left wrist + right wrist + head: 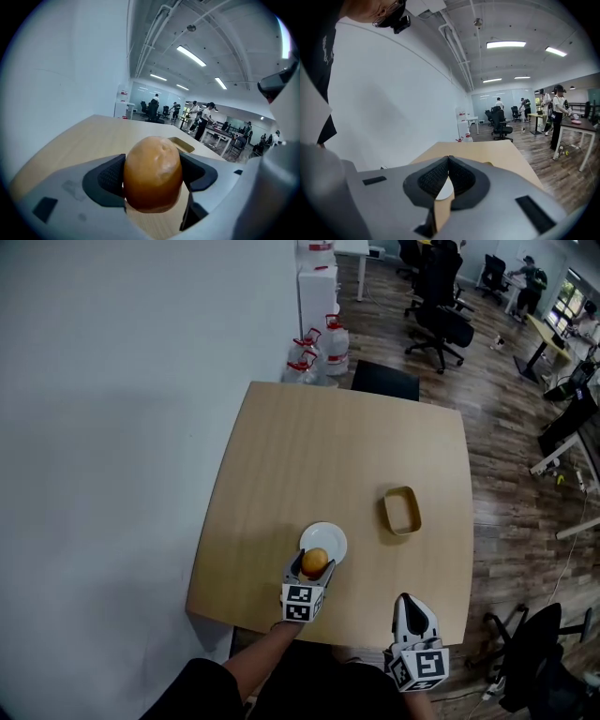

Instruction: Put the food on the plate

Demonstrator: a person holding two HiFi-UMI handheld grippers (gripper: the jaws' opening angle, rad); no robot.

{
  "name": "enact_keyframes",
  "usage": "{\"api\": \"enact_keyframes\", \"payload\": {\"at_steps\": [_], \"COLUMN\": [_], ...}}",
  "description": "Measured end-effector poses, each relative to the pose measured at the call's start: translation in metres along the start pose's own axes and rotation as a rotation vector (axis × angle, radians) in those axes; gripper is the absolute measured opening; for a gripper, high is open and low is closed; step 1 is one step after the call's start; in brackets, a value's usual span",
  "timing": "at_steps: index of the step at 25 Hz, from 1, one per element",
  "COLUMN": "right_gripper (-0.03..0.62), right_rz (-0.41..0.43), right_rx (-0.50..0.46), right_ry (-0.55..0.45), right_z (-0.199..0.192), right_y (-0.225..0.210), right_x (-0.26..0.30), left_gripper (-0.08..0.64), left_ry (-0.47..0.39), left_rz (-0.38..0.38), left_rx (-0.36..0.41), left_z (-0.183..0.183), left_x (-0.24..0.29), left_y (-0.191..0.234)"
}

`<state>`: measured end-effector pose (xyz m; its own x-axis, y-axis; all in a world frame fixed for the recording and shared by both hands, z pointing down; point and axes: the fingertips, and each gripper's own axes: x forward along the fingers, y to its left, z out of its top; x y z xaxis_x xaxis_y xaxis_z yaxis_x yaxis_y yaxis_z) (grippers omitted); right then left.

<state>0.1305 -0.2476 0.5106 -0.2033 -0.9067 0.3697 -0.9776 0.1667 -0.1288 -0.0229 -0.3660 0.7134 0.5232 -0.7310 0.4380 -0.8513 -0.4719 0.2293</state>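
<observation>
A round orange-brown bun (315,561) is clamped in my left gripper (313,565), which is shut on it just above the near rim of the small white plate (326,535). From the left gripper view the bun (152,172) fills the space between the dark pads (108,178), hiding the plate. My right gripper (409,608) is shut with nothing in it, near the table's front edge at the right. Its pads (436,177) meet at the tips, and a sliver of the plate (445,190) shows below them.
A tan rectangular container (401,509) sits right of the plate, also seen past the bun as a container (182,144). The wooden table (347,446) stands against a white wall. Water jugs (322,348), office chairs (439,315) and desks lie beyond it.
</observation>
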Motion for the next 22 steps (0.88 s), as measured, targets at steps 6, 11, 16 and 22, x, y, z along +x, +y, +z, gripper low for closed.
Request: {"api": "enact_keyframes", "payload": {"at_steps": [6,11,16,22], "right_gripper": [0.060,0.060,0.060,0.060], "right_rz": [-0.012,-0.007,-0.008,-0.032], "right_rx": [-0.020,-0.033,-0.045,-0.062], "right_ry": [0.002,0.011,0.033,0.043], "right_z": [0.003,0.005,0.000,-0.001], "right_y": [0.002,0.007,0.011,0.010], "right_x": [0.013,0.019,0.019,0.018], "left_gripper": [0.353,0.353,0.353,0.354], "left_ry": [0.076,0.128,0.188,0.244], "left_rz": [0.040,0.043,0.037,0.020], "left_rx": [0.034,0.005,-0.028,-0.020], "left_z": [-0.026,-0.040,-0.057,-0.071], "left_x": [0.035,0.060,0.085,0.099], "left_y": [0.020,0.028,0.033,0.038]}}
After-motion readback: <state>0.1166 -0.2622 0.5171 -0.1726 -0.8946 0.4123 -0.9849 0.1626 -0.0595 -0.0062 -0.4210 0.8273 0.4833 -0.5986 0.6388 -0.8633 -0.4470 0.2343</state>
